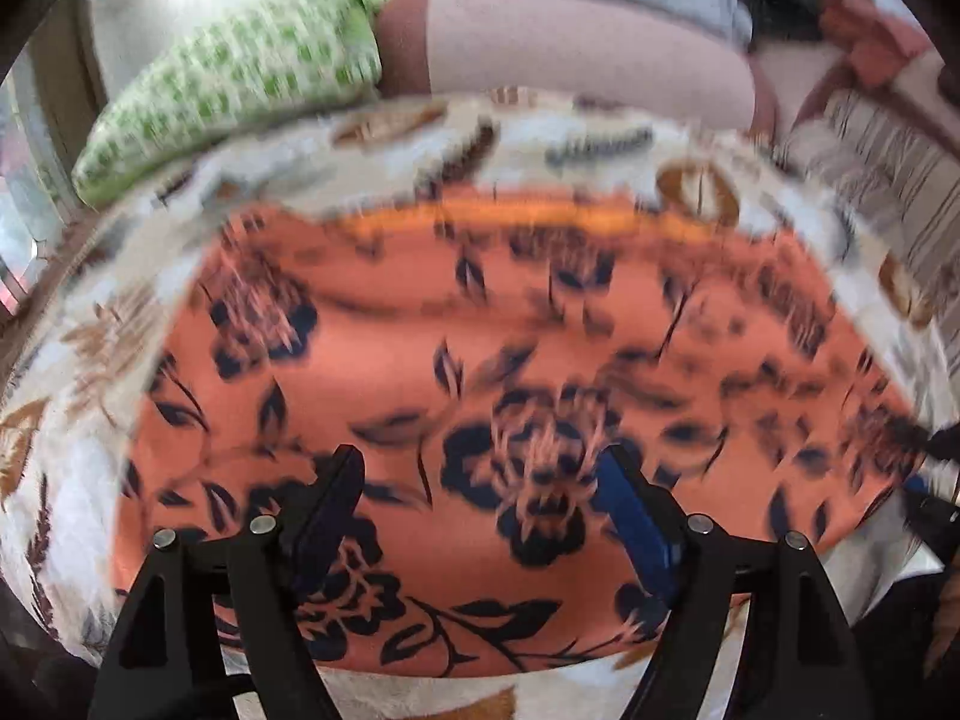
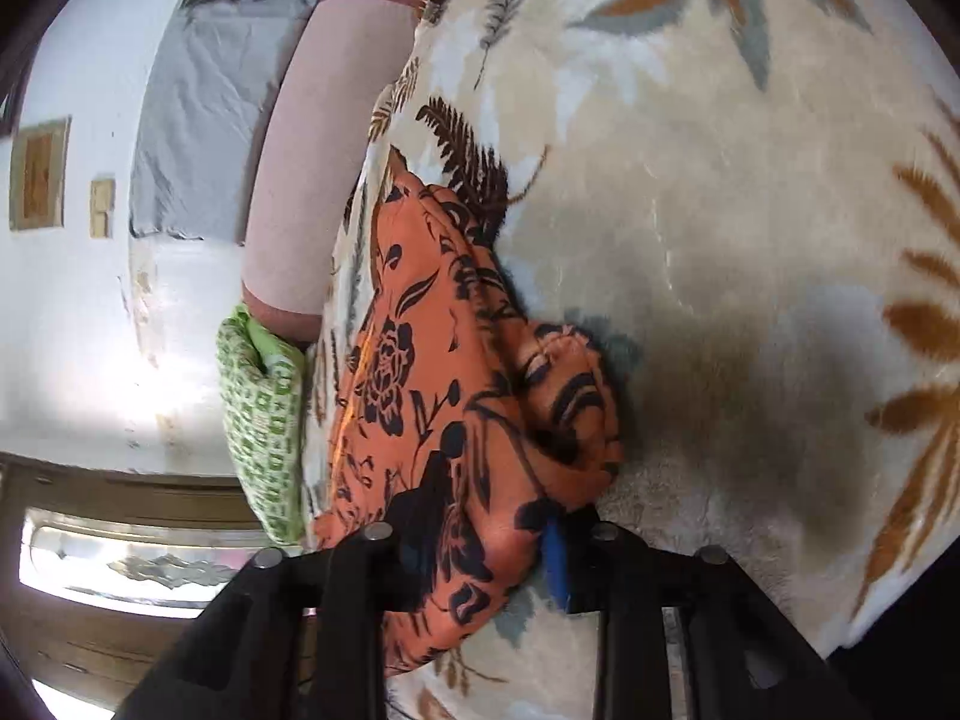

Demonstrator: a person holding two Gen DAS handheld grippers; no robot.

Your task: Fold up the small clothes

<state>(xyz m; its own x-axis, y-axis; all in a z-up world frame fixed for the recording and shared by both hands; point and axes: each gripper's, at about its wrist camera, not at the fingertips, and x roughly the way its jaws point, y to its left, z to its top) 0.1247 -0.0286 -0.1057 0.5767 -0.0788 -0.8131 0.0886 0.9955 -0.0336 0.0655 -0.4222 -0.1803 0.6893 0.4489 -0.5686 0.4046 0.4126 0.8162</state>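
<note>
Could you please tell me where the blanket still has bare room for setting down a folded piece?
Bare blanket lies right of the orange garment in the right wrist view. The far edge is crowded: green pillow and pink bolster.

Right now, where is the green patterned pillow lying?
The green patterned pillow lies at the far left edge of the leaf-print blanket in the left wrist view, beyond the orange floral garment and beside the pink bolster.

The garment [image 1: 510,372] lies on the blanket [image 1: 78,420], a pillow [image 1: 240,72] behind it.
</note>
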